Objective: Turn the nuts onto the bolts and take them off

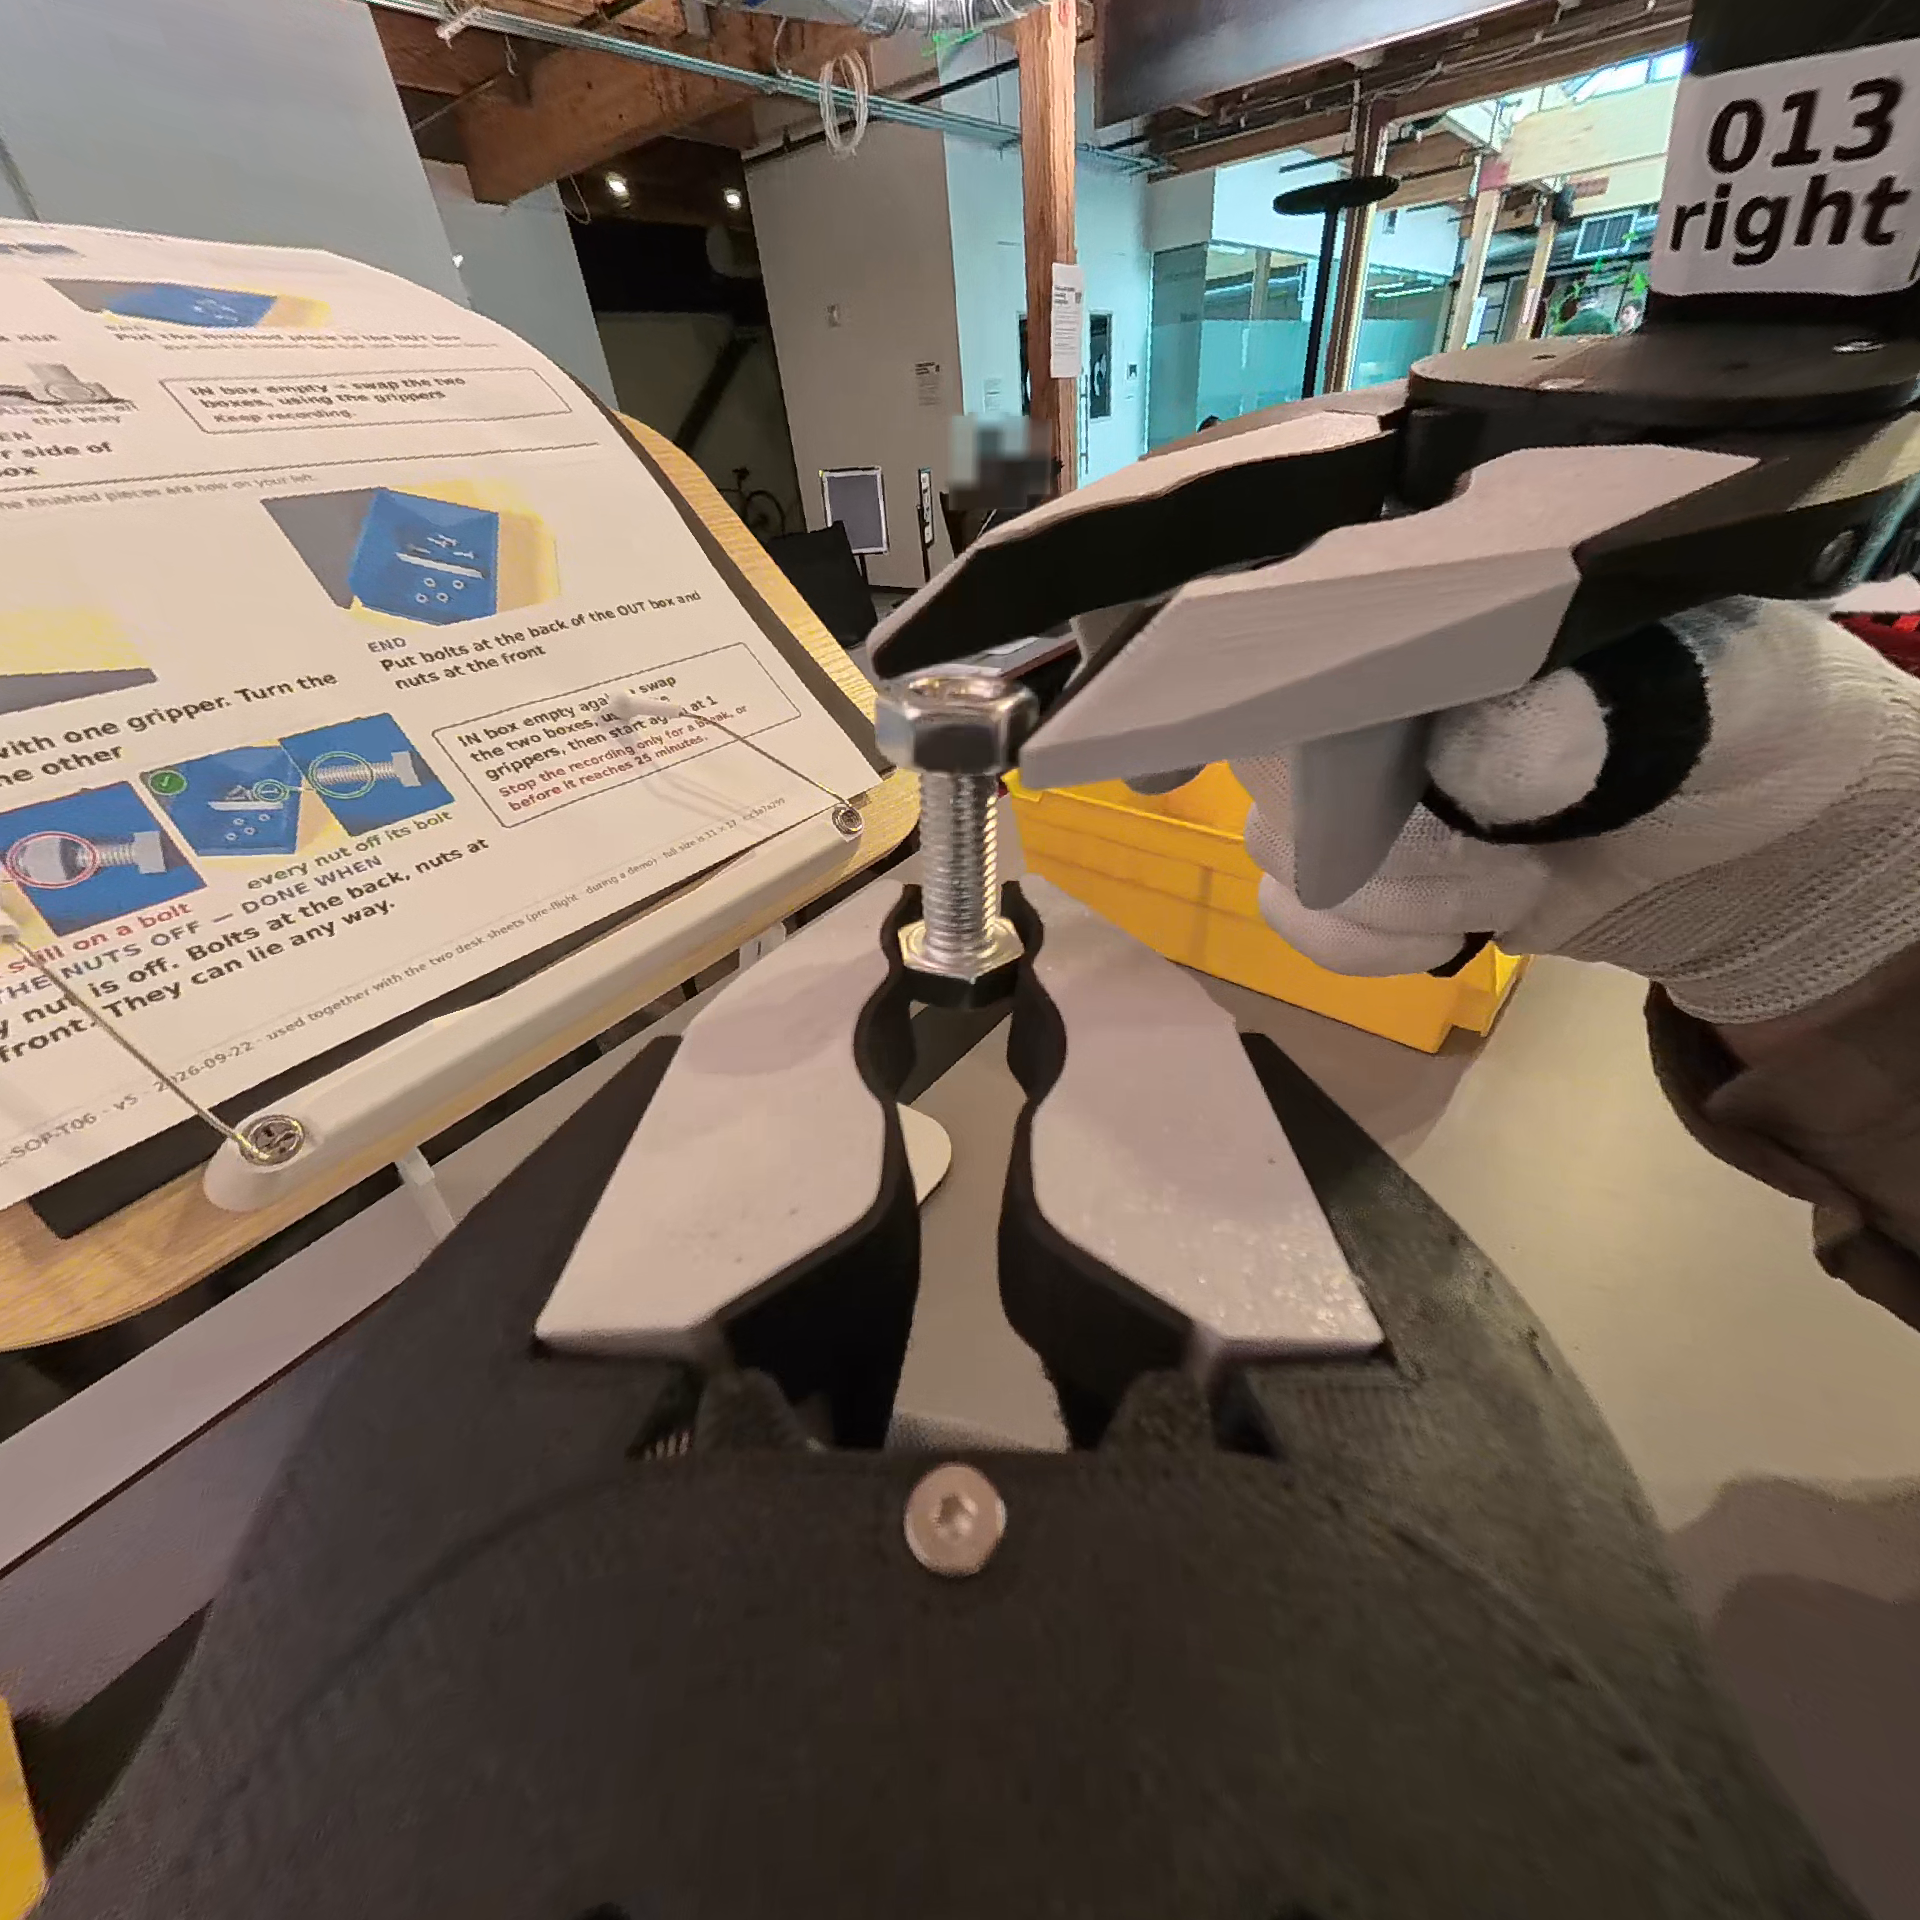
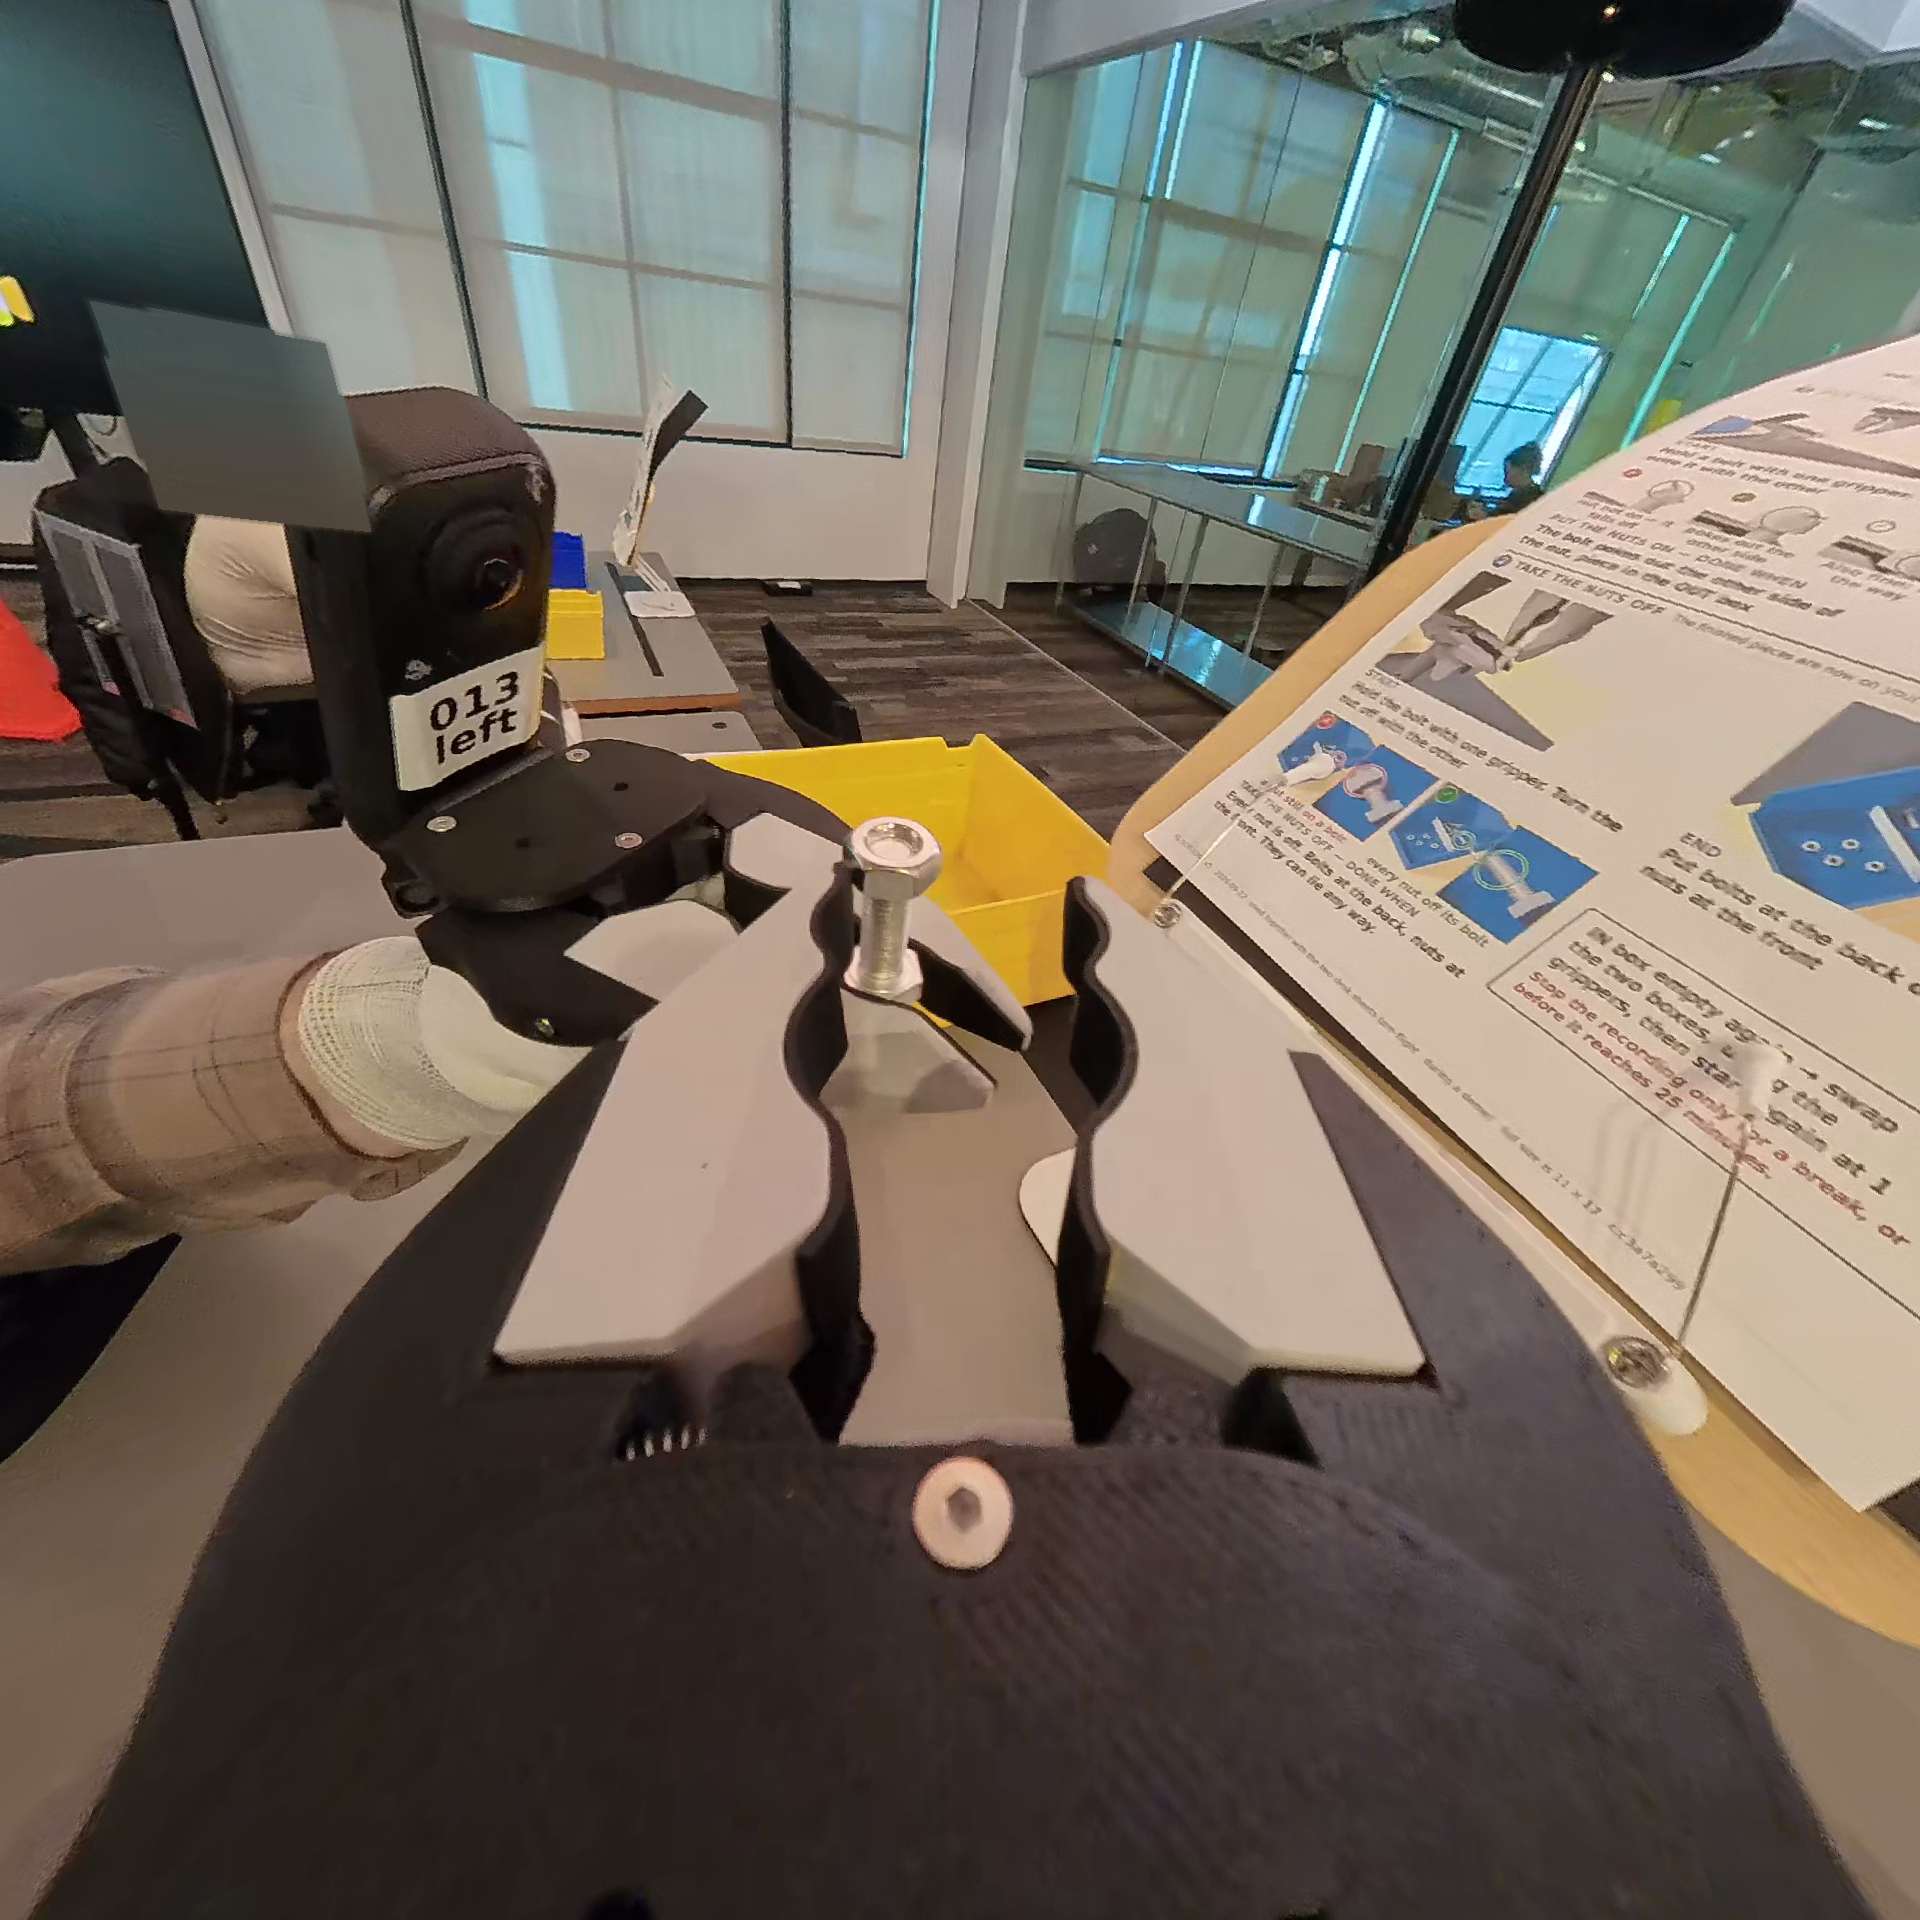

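The left gripper (image 1: pixel 961 961) is clenched on the head of the bolt (image 1: pixel 958 842), so the thread stands upright and cannot spin. At the top end sits the nut (image 1: pixel 956 719); the right gripper (image 1: pixel 956 717) reaches it with its jaws apart, not gripping. Just behind the grippers lies a yellow bin (image 1: pixel 1226 883). Beside them the instruction sheet (image 1: pixel 343 644) on its stand probably limits wrist turning.
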`<state>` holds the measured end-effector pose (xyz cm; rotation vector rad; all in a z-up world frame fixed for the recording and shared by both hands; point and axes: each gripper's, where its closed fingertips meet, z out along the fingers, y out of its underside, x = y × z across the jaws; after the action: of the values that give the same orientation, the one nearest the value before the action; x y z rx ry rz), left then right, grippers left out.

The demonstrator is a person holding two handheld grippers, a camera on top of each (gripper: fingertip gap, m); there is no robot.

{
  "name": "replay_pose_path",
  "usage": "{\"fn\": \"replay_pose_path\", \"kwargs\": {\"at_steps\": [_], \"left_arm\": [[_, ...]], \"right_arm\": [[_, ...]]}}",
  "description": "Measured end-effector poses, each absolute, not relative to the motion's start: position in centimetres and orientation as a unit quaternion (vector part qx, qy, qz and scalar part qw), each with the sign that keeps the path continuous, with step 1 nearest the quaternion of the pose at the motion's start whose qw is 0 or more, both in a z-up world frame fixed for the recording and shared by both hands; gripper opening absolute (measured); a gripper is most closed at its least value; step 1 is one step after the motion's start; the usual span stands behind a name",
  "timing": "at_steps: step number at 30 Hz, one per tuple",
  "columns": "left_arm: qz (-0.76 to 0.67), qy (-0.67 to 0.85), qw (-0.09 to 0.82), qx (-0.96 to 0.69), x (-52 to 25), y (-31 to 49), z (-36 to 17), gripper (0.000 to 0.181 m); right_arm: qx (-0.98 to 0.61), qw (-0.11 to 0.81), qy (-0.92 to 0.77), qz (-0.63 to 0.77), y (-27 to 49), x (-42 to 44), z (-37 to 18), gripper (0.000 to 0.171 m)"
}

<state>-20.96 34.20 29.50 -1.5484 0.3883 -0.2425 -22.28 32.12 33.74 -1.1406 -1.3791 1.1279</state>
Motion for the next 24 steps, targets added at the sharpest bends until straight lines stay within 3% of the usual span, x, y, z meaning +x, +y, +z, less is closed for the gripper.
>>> {"fn": "replay_pose_path", "kwargs": {"at_steps": [24], "left_arm": [[-0.173,0.171,0.69,-0.682,-19.9,33.7,30.0,0.014]], "right_arm": [[-0.454,0.495,-0.565,0.48,31.8,-21.4,34.9,0.043]]}}
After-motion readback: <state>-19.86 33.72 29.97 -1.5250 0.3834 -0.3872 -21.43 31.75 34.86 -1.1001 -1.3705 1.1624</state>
